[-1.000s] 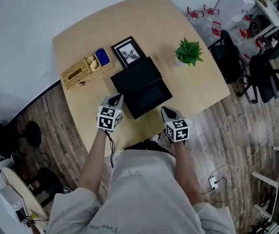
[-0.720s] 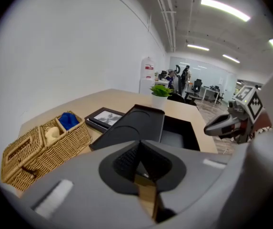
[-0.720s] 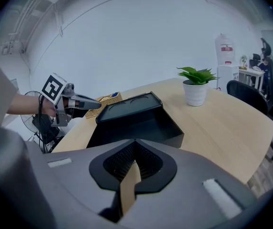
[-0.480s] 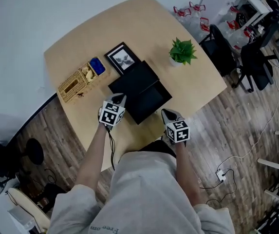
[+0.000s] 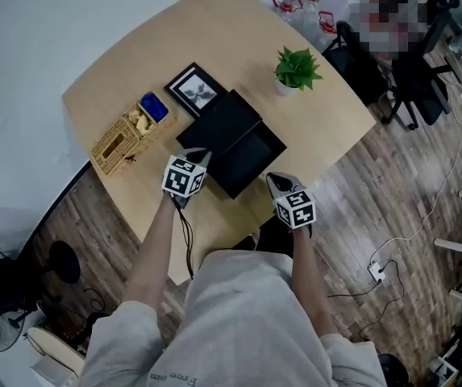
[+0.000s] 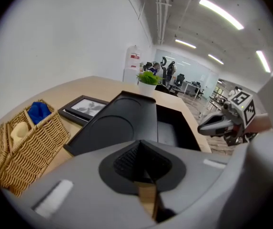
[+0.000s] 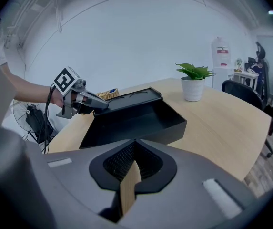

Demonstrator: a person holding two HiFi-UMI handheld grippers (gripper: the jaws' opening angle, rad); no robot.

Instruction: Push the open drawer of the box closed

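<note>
A black box (image 5: 218, 123) lies mid-table with its drawer (image 5: 251, 161) pulled out toward me and empty. My left gripper (image 5: 197, 158) is shut, its tip beside the box's left side where the drawer comes out; the right gripper view shows it there too (image 7: 86, 100). My right gripper (image 5: 272, 181) is shut with nothing in it, just short of the drawer's front wall (image 7: 141, 133). The left gripper view looks over the box lid (image 6: 122, 123) and the drawer (image 6: 174, 128), with the right gripper (image 6: 218, 123) beyond them.
A wicker basket (image 5: 120, 137) holding a blue item (image 5: 151, 106) stands left of the box. A framed picture (image 5: 193, 89) lies behind it, and a potted plant (image 5: 297, 69) sits at the far right. Office chairs (image 5: 408, 87) stand past the table's right edge (image 5: 351, 147).
The head view has shifted. My left gripper has drawn a little closer to the box's left side. The right gripper stays near the drawer's front, and the drawer is still out.
</note>
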